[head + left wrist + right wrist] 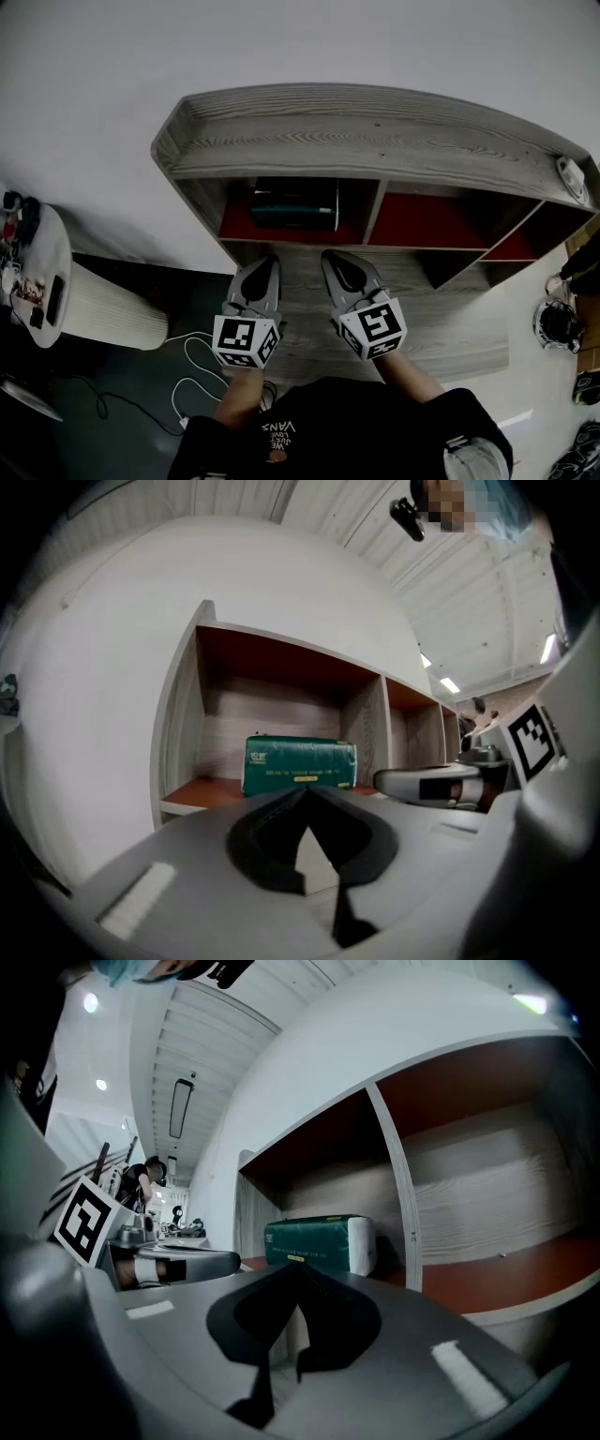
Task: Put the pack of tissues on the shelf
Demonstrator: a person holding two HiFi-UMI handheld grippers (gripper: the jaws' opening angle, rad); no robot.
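Note:
A dark green pack of tissues [293, 205] lies in the leftmost compartment of the wooden shelf [375, 131], on its red floor. The same pack [299, 764] stands straight ahead in the left gripper view, and in the right gripper view it [319, 1243] sits against the compartment's divider. My left gripper [267, 264] and right gripper [336, 260] hover side by side over the lower board in front of the shelf, short of the pack. Both are shut with nothing between their jaws.
The shelf has two more red-floored compartments [427, 220] to the right of the pack. A round white side table [56, 291] with small items stands at the left, with white cables [192, 370] on the dark floor. A fan-like object [560, 322] sits at the right.

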